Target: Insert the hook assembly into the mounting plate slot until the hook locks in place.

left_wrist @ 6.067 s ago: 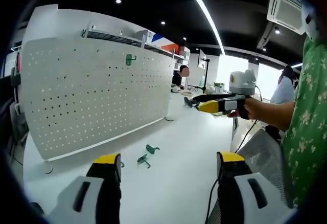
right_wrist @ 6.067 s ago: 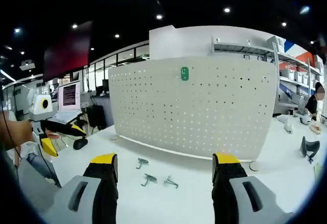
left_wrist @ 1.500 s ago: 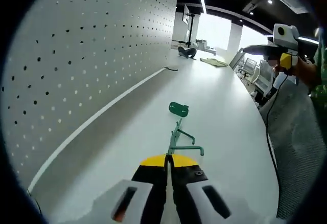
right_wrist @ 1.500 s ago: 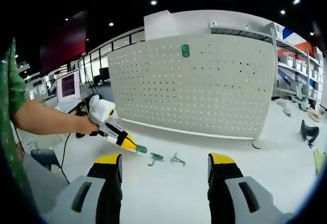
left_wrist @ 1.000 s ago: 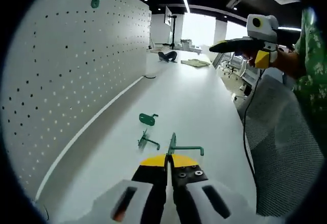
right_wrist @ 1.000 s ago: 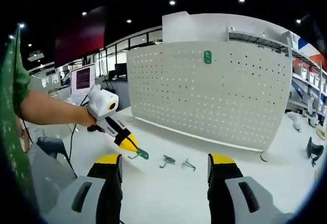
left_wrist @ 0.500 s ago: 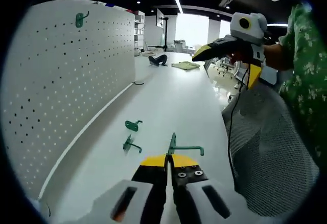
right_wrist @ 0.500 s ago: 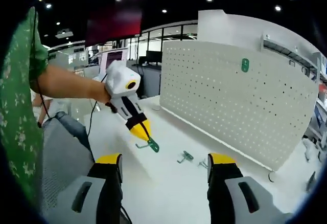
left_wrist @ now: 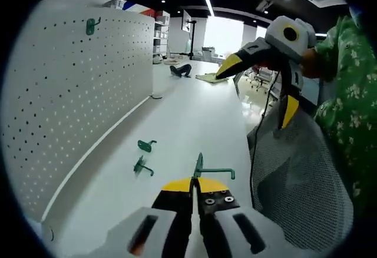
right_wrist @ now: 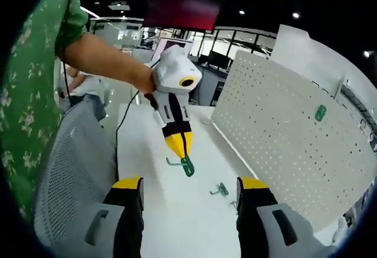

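My left gripper (left_wrist: 194,183) is shut on a green wire hook (left_wrist: 201,171), held in the air above the white table (left_wrist: 194,111). From the right gripper view the same left gripper (right_wrist: 178,146) hangs point-down with the green hook (right_wrist: 185,165) at its tip. Two more green hooks (left_wrist: 146,145) (left_wrist: 140,165) lie on the table near the white pegboard (left_wrist: 70,99); one of them (right_wrist: 221,189) shows beyond my right gripper (right_wrist: 189,184), which is open and empty. The right gripper (left_wrist: 257,87) is held up at the right, jaws apart. One green hook (left_wrist: 90,25) (right_wrist: 320,113) sits mounted high on the pegboard (right_wrist: 277,134).
A grey mesh chair (left_wrist: 294,175) (right_wrist: 70,164) stands at the table's near edge. A person's green patterned sleeve (right_wrist: 29,75) and arm hold the grippers. Small items (left_wrist: 182,71) lie at the table's far end. Desks and monitors (right_wrist: 171,46) stand behind.
Both views have swung round. The left gripper holds the hook higher and nearer the right gripper's camera, pointing down. It took this hook off the table earlier.
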